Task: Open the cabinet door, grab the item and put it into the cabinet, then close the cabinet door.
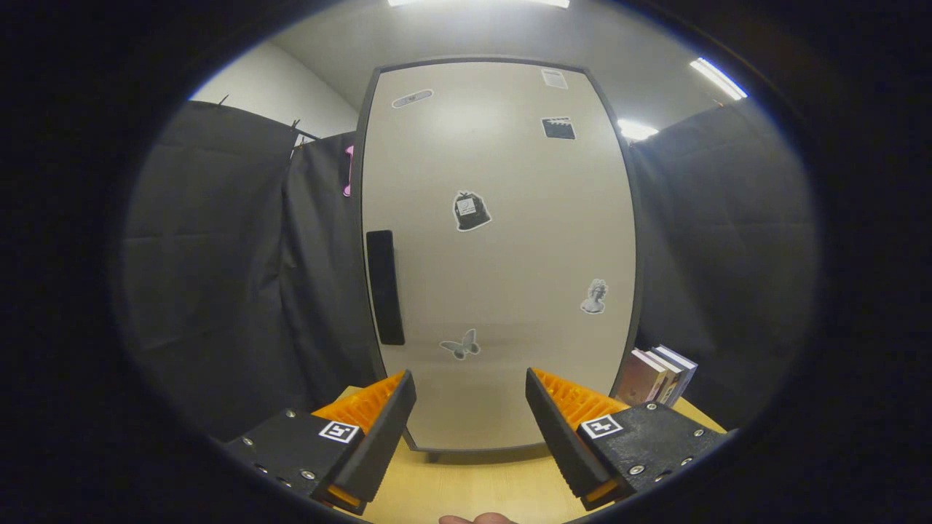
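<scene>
The cabinet door [502, 255] is closed, so opening looks like the first job. The gripper [471, 397] hangs spread wide and empty before it. The handle [384, 287] sits on the door's left side; books [659, 375] (probably the item) stand right of the cabinet.
</scene>
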{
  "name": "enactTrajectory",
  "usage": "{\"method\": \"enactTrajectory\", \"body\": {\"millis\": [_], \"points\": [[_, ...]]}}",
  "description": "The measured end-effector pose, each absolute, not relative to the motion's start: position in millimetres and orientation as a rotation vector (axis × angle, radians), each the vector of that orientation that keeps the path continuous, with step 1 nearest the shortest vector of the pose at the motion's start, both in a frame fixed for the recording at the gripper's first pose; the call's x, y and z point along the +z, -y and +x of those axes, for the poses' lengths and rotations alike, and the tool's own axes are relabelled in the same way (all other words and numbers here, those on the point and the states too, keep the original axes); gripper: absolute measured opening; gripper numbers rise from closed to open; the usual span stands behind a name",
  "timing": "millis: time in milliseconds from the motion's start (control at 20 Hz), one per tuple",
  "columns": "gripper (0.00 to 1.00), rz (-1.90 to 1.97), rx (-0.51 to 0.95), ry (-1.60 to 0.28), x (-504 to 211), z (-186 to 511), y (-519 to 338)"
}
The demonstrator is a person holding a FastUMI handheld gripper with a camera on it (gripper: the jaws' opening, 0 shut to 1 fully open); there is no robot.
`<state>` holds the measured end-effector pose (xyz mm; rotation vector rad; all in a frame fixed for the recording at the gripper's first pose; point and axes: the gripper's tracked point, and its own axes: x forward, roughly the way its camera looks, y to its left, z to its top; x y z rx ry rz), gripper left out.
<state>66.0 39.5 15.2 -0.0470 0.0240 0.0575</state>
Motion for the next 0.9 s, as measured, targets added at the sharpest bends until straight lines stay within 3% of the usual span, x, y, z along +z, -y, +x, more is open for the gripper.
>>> {"method": "enactTrajectory", "body": {"millis": [600,900], "points": [[0.94,-0.065,0.118,-0.052,25,150,-108],[0.87,-0.043,0.115,-0.043,32,174,-118]]}}
